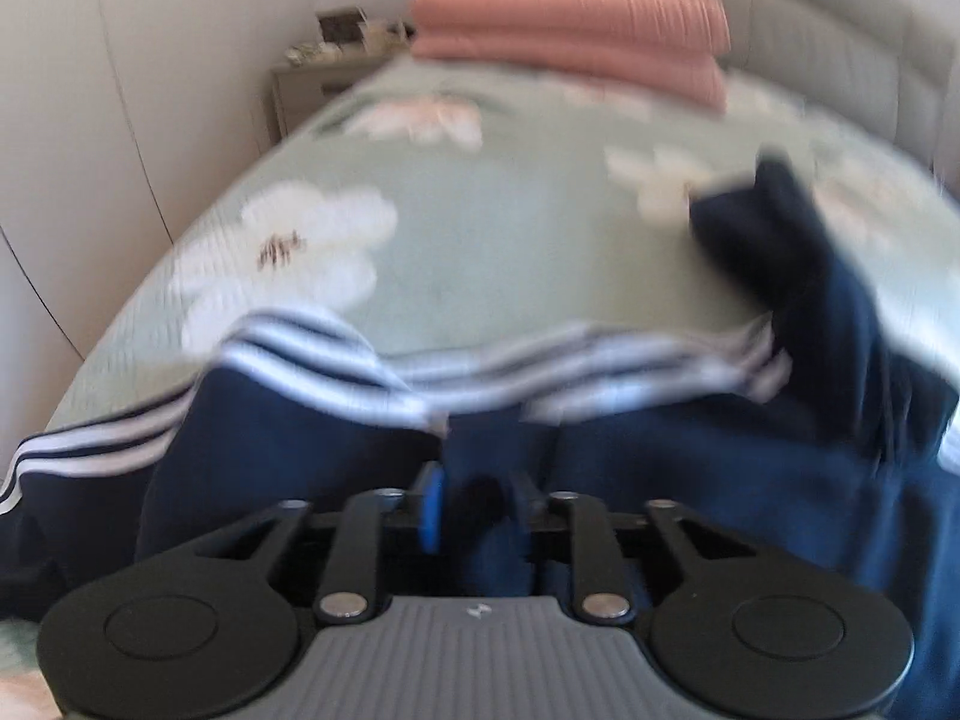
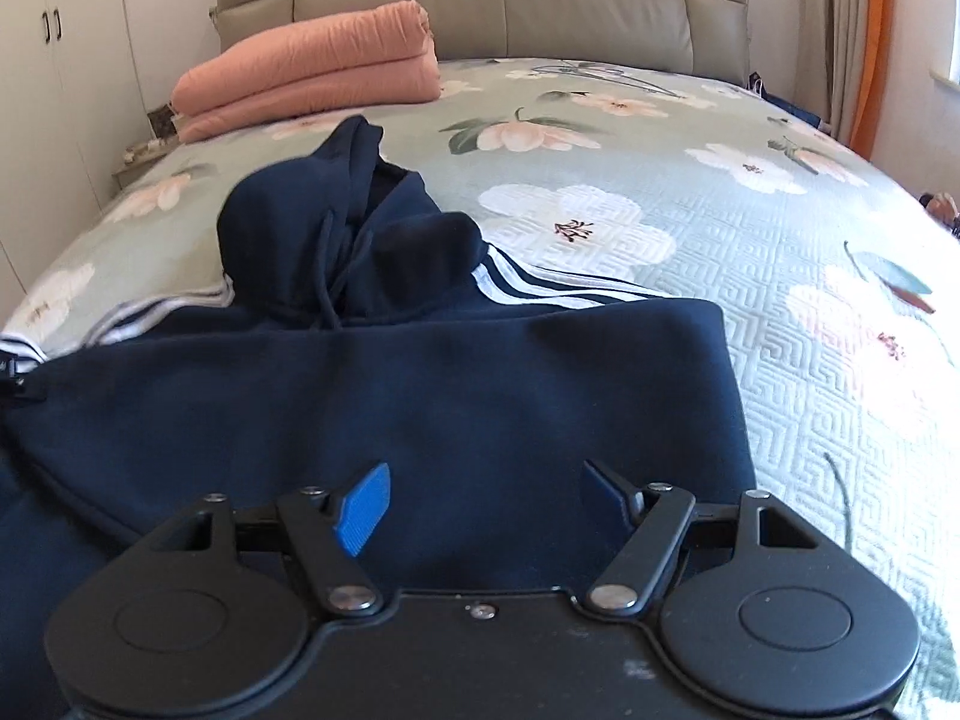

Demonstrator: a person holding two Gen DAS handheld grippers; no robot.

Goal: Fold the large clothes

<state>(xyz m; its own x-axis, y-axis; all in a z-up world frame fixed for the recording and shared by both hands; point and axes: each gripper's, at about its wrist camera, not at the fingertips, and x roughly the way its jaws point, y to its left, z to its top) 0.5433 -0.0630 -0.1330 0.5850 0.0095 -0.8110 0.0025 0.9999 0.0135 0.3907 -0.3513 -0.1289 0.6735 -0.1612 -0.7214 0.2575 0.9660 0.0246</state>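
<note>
A navy hoodie (image 2: pixel 420 396) with white sleeve stripes (image 2: pixel 540 288) lies on the flowered bed, its hood (image 2: pixel 312 228) bunched toward the headboard. In the left wrist view, which is blurred, my left gripper (image 1: pixel 480 510) is shut on a fold of the navy hoodie (image 1: pixel 660 480), and the striped sleeve (image 1: pixel 540 372) runs across just beyond the fingers. My right gripper (image 2: pixel 486 498) is open and empty just above the hoodie's flat body, near its right edge.
The green floral bedspread (image 2: pixel 750 240) stretches ahead and to the right. A folded pink quilt (image 2: pixel 312 84) lies by the padded headboard (image 2: pixel 480 0). A nightstand (image 1: pixel 306 90) and white wardrobes (image 2: pixel 54 60) stand to the left.
</note>
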